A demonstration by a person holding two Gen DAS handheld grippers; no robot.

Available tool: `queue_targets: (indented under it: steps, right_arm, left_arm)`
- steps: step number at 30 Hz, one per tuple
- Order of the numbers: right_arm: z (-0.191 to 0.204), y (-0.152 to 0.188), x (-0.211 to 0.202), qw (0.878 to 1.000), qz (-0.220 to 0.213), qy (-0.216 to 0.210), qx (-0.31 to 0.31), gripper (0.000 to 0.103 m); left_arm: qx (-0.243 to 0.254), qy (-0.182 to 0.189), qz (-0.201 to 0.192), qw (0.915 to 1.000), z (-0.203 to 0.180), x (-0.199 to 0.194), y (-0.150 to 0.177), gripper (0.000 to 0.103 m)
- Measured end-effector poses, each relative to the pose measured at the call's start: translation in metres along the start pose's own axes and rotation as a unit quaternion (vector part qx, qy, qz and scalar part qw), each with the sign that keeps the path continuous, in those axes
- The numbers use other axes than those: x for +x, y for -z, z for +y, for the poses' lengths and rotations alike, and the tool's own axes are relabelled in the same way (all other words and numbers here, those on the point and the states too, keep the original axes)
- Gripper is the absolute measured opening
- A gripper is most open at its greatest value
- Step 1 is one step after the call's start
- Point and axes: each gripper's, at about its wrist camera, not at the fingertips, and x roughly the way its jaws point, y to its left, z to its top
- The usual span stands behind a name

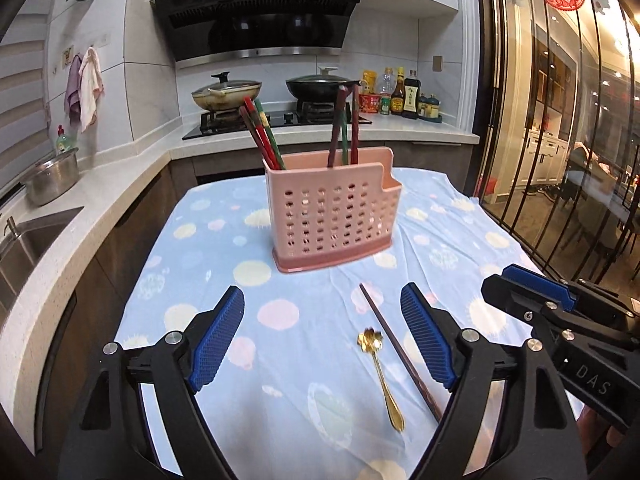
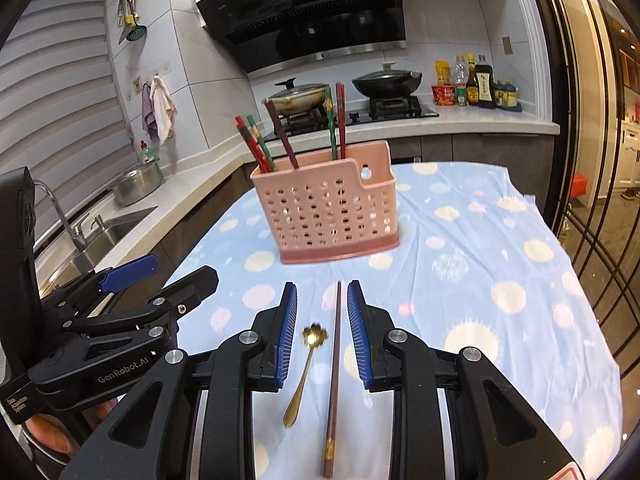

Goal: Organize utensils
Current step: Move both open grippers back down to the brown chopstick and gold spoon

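Pink holder: the perforated plastic caddy (image 2: 326, 216) is standing upright on the blue dotted cloth (image 2: 500, 240) covering the bench, with several red, green and brown chopsticks (image 2: 260, 146) already leaning in its back compartments.
Loose pieces: one dark brown chopstick (image 2: 335, 360) and a small gold spoon (image 2: 306, 364) with a flower-shaped bowl are lying side by side on the cloth, near the holder's front and apart from it.
Right gripper: the right gripper (image 2: 322, 332) is hanging over both pieces with its jaws only partly apart, holding nothing; the chopstick and the spoon's bowl are both showing in the gap.
Left gripper: the left gripper (image 1: 322, 336) is standing wide apart and empty, just beside the right one, with the spoon and chopstick in front of it.
Risk, double pick: with the two pieces lying so close, a closing right gripper is likely catching the spoon's bowl along with the chopstick, or knocking it aside.
Risk, slip: the chopstick is thin and smooth, so a pinch away from its middle is likely letting it swing or drop.
Risk, cloth: the fabric is wrinkling and may be pinched up with the stick.
Risk, crowding: the two grippers are working so near each other that they may be bumping together.
Risk, holder: the caddy looks light and could be tipping if the stick is pushed against its rim.
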Motion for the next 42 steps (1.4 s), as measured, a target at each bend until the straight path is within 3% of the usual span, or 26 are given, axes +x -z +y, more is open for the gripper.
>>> queue_targets:
  steps: [20, 26, 34, 42]
  right_arm:
    - [-0.009, 0.092, 0.009, 0.997, 0.08, 0.013, 0.019, 0.026]
    - [-0.006, 0.11, 0.019, 0.995, 0.098, 0.019, 0.01, 0.026]
    - [-0.003, 0.12, 0.029, 0.993, 0.115, 0.02, 0.006, 0.025]
    - [-0.001, 0.123, 0.032, 0.993, 0.113, 0.035, -0.01, 0.017]
  left_arm:
    - [-0.011, 0.005, 0.106, 0.9943, -0.005, 0.021, 0.093, 0.08]
    - [-0.018, 0.0, 0.128, 0.9916, -0.002, 0.028, 0.106, 0.086]
    - [-0.027, 0.005, 0.146, 0.989, 0.001, 0.033, 0.116, 0.086]
    - [-0.04, 0.013, 0.155, 0.987, 0.003, 0.036, 0.114, 0.088]
